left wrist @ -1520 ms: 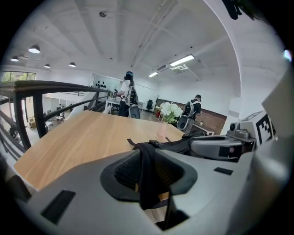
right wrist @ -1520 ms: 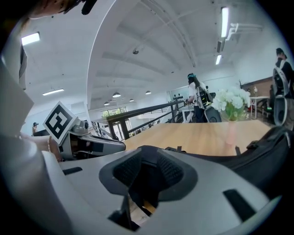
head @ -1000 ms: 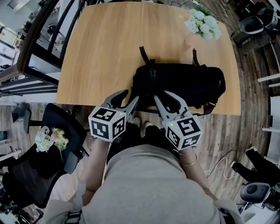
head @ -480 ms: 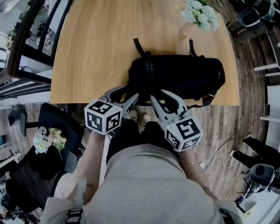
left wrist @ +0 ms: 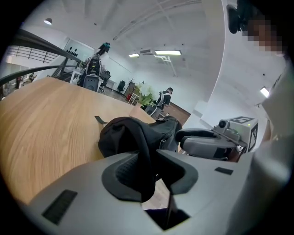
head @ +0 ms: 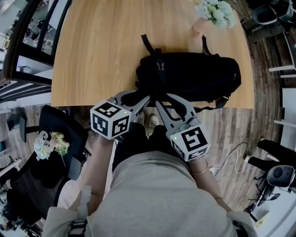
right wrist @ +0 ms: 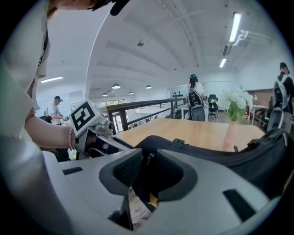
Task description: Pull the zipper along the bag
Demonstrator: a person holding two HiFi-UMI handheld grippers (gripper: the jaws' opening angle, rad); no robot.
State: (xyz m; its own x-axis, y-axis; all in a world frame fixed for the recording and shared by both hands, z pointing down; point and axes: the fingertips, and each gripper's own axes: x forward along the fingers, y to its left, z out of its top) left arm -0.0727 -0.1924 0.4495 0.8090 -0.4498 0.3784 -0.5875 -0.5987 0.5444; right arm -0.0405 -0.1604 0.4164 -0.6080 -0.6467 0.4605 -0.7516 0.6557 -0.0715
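Note:
A black bag [head: 189, 76] lies along the near edge of the wooden table [head: 101, 46]. Both grippers meet at its near left end. My left gripper [head: 147, 98] has just been closing, and a black fold of the bag [left wrist: 142, 156] now stands pinched between its pads [left wrist: 124, 174]. My right gripper [head: 157, 102] sits just beside it. In the right gripper view a small silver zipper pull [right wrist: 148, 158] stands between the pads, with dark bag fabric filling the narrow gap. The bag's far side is hidden.
A pink vase of white flowers [head: 212, 14] stands at the table's far right corner. A black office chair [head: 51, 143] carrying a small bouquet is left of me. A dark railing [head: 27, 41] runs along the left, and cables lie on the floor at the right.
The left gripper has slid in toward the right gripper at the bag's near left end, and its jaws have narrowed onto the black fold. The right gripper keeps the same grip.

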